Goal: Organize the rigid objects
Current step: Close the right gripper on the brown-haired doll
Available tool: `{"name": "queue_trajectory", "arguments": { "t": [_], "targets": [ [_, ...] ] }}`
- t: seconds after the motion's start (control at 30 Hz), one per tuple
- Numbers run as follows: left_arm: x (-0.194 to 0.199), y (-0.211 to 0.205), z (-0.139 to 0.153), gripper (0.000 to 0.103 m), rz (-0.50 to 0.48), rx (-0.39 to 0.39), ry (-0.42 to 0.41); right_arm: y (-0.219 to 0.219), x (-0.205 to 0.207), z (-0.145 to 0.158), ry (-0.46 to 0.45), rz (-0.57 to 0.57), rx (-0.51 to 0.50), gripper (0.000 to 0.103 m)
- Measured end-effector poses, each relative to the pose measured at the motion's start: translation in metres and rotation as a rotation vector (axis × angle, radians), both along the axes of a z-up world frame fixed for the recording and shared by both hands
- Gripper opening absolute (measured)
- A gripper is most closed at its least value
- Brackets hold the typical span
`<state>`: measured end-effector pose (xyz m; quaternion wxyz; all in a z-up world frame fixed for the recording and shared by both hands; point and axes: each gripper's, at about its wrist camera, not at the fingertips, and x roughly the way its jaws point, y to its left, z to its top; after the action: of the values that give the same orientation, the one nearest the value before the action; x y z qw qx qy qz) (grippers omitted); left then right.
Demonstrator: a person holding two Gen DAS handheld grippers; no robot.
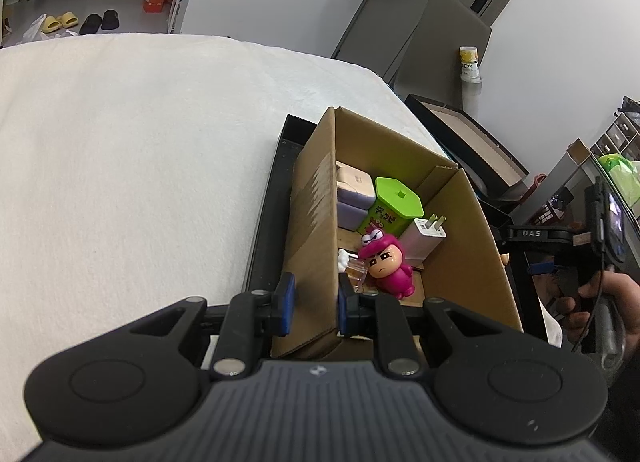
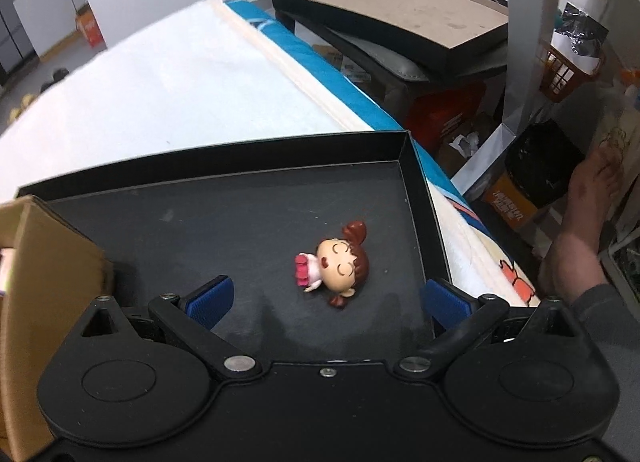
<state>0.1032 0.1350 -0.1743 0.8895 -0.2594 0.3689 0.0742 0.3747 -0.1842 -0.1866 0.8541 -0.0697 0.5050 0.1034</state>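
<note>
My left gripper [image 1: 314, 300] is shut on the near-left wall of a cardboard box [image 1: 316, 222], one finger outside and one inside. The box holds a pink figurine [image 1: 384, 264], a green-lidded carton [image 1: 390, 202], a white plug charger [image 1: 424, 236] and two pale cases [image 1: 354, 192]. The box stands in a black tray [image 2: 240, 218]. In the right wrist view a brown-haired doll figurine [image 2: 334, 264] lies on its side on the tray floor. My right gripper [image 2: 328, 298] is open and empty, its fingers either side of the doll, just short of it.
The tray lies on a white-covered bed [image 1: 120, 162]. A second black tray with a brown floor [image 2: 404, 10] sits beyond the bed's edge. The cardboard box's corner [image 2: 44, 262] is at the right gripper's left. The right hand-held gripper [image 1: 592, 246] shows beside the box.
</note>
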Motion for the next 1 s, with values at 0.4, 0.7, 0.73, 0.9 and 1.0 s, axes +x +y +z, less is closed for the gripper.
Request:
{"name": "queue_trajectory", "arguments": {
  "t": [0.4, 0.7, 0.73, 0.9, 1.0],
  "targets": [
    [0.001, 0.000, 0.000, 0.018, 0.003, 0.001, 0.003, 0.015, 0.014, -0.017, 0.027, 0.024, -0.101, 0.078],
    [0.001, -0.002, 0.000, 0.019, 0.001, 0.003, 0.004, 0.023, -0.003, 0.001, 0.017, 0.108, -0.100, 0.041],
    [0.001, -0.002, 0.000, 0.018, 0.000, 0.004, 0.004, 0.024, -0.004, 0.003, 0.014, 0.112, -0.101, 0.041],
    [0.002, -0.002, 0.000, 0.018, 0.000, 0.004, 0.003, 0.031, -0.014, 0.014, -0.014, 0.156, -0.115, 0.040],
    [0.002, -0.002, 0.000, 0.019, 0.000, 0.003, 0.004, 0.034, -0.019, 0.023, -0.025, 0.178, -0.110, 0.039]
  ]
}}
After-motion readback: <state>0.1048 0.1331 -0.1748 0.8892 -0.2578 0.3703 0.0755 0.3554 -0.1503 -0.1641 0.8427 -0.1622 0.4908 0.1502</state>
